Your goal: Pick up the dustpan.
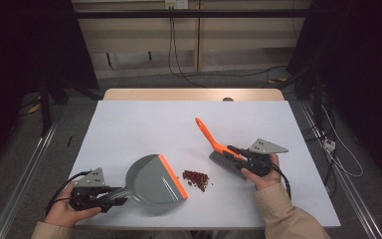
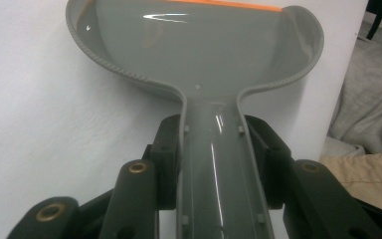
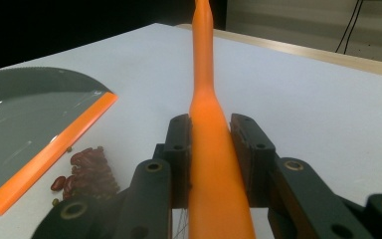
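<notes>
A grey dustpan [image 1: 151, 180] with an orange front lip lies on the white table [image 1: 139, 124], lip facing right. My left gripper [image 1: 110, 195] is shut on the dustpan's handle [image 2: 214, 164], both pads pressed against its sides. A small heap of dark red beans [image 1: 196, 179] sits just right of the lip. My right gripper [image 1: 236, 152] is shut on the orange handle of a hand brush [image 1: 213, 142]; the handle [image 3: 210, 134] runs up between the jaws. The brush's grey bristles [image 1: 224, 160] rest on the table right of the beans [image 3: 87, 169].
The table's front edge is close below both hands. A wooden strip [image 1: 194, 94] borders the far edge. Cables [image 1: 179, 59] hang at the back wall, and dark frame posts stand left and right of the table.
</notes>
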Demonstrator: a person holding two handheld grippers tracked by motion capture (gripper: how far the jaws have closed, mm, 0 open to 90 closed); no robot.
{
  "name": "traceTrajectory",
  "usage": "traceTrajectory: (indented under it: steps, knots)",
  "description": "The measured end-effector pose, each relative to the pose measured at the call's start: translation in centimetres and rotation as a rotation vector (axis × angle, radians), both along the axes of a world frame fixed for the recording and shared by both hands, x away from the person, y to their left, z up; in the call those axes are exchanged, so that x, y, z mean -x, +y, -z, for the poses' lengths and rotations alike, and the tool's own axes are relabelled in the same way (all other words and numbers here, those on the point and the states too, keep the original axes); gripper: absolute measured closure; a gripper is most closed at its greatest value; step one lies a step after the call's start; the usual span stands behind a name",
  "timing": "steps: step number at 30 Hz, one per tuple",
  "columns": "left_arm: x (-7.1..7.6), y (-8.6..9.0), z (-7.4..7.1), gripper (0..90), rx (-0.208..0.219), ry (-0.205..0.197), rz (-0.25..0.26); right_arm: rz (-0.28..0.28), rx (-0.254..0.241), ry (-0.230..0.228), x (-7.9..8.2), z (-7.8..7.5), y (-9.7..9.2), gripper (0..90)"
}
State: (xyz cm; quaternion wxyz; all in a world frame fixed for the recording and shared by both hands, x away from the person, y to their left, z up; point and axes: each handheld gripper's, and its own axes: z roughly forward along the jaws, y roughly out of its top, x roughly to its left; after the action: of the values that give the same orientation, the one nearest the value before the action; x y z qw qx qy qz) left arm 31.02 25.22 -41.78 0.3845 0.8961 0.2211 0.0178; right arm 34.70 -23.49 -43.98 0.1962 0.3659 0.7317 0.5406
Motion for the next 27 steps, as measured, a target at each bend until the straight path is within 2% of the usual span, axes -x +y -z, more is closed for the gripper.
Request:
traceTrajectory:
  steps: [4,10,11,14,15,18,22,24,27]
  knots:
    - [-0.1,-0.5,0.1,62.4,-0.005,-0.004,0.026,0.014,0.002,0.004,-0.1,-0.1,0.1,71.3]
    - [-0.1,-1.3,0.2,62.3,-0.003,-0.005,0.067,0.025,-0.017,-0.037,-0.2,-0.4,1.2,71.3]
    - [-0.1,-1.5,0.2,62.3,-0.006,-0.003,0.072,0.023,-0.010,-0.036,-0.3,-0.3,1.3,71.3]
    - [-0.3,-1.6,0.3,62.3,-0.002,0.000,0.076,0.024,0.068,-0.046,-0.1,-0.1,1.7,71.1]
    - [-0.3,-1.5,0.3,62.3,-0.002,0.001,0.080,0.018,0.076,-0.044,0.0,-0.2,1.7,71.1]
    - [-0.4,-1.6,0.3,62.2,0.005,-0.001,0.077,0.013,0.103,-0.011,0.3,-0.6,1.6,70.0]
    - [-0.5,-1.7,0.5,62.2,0.002,0.005,0.075,0.026,0.126,0.065,0.4,-1.0,1.5,62.1]
    - [-0.6,-1.6,0.6,62.2,-0.004,0.007,0.075,0.047,0.170,0.076,0.5,-1.0,1.6,62.7]
    - [-0.6,-1.7,0.7,62.1,-0.007,0.014,0.069,0.048,0.194,0.089,0.6,-1.0,1.9,70.8]
